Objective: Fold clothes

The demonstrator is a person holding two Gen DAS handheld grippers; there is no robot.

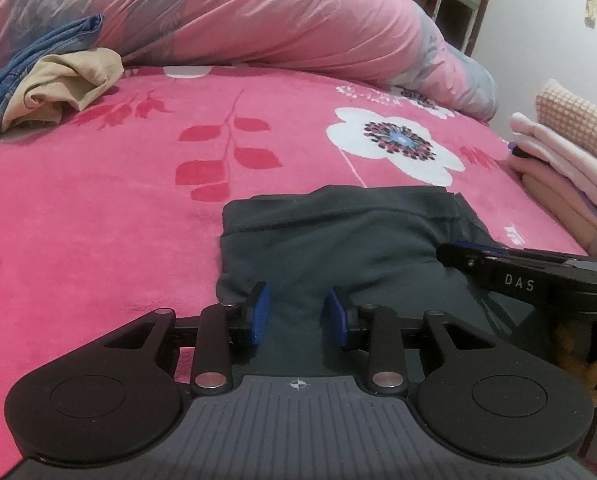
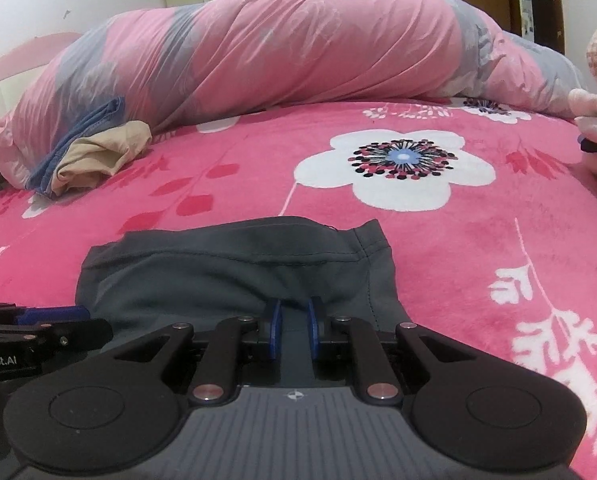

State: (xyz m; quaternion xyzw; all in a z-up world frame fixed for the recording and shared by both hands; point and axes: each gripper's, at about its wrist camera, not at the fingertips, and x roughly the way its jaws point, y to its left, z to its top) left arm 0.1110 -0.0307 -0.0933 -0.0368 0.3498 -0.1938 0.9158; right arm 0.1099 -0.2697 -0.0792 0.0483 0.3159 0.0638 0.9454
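A dark grey garment (image 1: pixel 338 236) lies folded on the pink flowered bed cover (image 1: pixel 98 208), hem edge toward the far side. My left gripper (image 1: pixel 297 312) hovers low over its near left part, blue pads (image 1: pixel 260 312) apart with cloth showing between them. To its right, my right gripper (image 1: pixel 458 254) reaches in from the side. In the right wrist view the same garment (image 2: pixel 226 272) puckers at my right gripper (image 2: pixel 294 320), whose pads (image 2: pixel 276 320) stand close together with a fold of cloth pinched between. The left gripper (image 2: pixel 58 316) shows at the left edge.
A rolled pink and grey quilt (image 1: pixel 258 12) runs along the far side of the bed. Blue jeans (image 1: pixel 30 60) and a beige garment (image 1: pixel 66 84) lie bunched at the far left. A stack of folded pale clothes (image 1: pixel 566 168) sits at the right edge.
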